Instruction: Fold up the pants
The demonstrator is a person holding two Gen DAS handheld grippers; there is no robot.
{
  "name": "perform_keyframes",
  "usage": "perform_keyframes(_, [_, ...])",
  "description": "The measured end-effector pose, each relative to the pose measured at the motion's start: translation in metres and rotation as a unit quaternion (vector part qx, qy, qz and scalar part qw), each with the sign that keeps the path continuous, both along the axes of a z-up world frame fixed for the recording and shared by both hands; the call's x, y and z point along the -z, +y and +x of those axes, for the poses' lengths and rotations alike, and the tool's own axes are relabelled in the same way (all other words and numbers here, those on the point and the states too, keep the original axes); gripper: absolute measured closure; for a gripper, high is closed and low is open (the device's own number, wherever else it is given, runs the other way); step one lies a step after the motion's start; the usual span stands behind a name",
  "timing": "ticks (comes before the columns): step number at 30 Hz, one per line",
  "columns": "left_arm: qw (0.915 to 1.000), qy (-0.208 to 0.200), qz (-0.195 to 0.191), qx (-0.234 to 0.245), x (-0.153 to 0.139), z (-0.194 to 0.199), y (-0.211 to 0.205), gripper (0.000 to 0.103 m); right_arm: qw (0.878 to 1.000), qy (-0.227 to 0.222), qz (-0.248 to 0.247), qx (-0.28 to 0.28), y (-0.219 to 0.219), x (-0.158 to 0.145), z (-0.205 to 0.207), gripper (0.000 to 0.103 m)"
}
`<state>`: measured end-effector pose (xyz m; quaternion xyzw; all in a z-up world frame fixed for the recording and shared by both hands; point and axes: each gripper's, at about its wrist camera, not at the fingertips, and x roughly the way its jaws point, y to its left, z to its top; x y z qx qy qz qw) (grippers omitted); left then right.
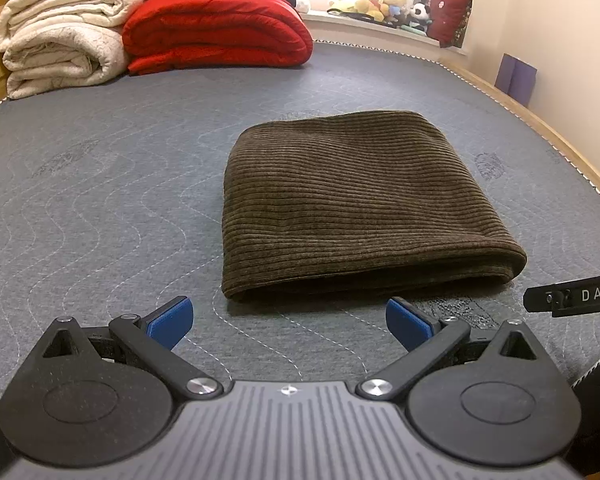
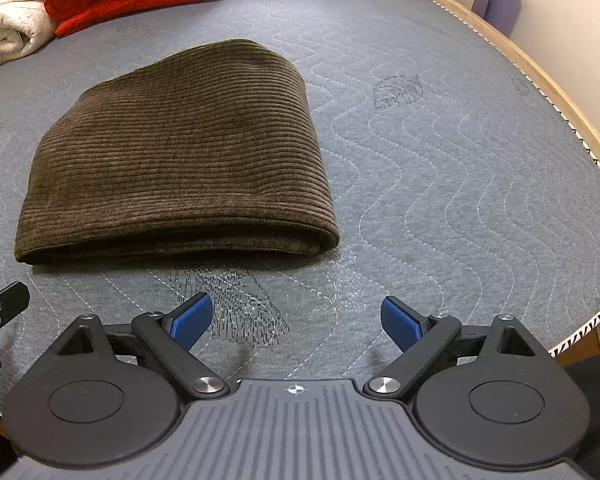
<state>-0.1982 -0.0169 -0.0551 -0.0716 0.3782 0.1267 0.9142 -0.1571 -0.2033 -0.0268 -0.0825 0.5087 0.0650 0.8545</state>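
Note:
The brown corduroy pants (image 1: 352, 200) lie folded into a thick rectangle on the grey quilted mattress (image 1: 100, 184). My left gripper (image 1: 288, 322) is open and empty, a short way in front of the fold's near edge. In the right wrist view the pants (image 2: 180, 160) lie ahead and to the left. My right gripper (image 2: 296, 322) is open and empty over bare mattress (image 2: 440, 160), near the pants' right corner. The right gripper's edge shows at the right of the left wrist view (image 1: 576, 294).
A folded red blanket (image 1: 216, 32) and cream blankets (image 1: 60, 40) are stacked at the far left of the mattress. Soft toys (image 1: 384, 2) and a dark red cushion (image 1: 450, 14) sit on the window ledge. The wooden bed frame (image 2: 540, 76) runs along the right.

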Motion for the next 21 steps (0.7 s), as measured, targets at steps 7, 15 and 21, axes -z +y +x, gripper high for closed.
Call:
perform_keyframes(7, [1.0,-0.001,0.0,0.001,-0.0003,-0.0001,0.0003,0.0,1.0,0.0,0.0,0.0,0.0003,0.0,0.0005,0.011])
perform_keyframes(15, [1.0,-0.002,0.001,0.003,-0.0007,-0.0001,-0.0001,0.0,1.0,0.001,-0.001,0.001,0.0005,0.0012,-0.0007,0.011])
perform_keyframes(21, [1.0,-0.002,0.001,0.006,-0.0011,-0.0002,0.0013,0.0,1.0,0.001,-0.001,0.0,-0.0003,0.0008,-0.0004,0.011])
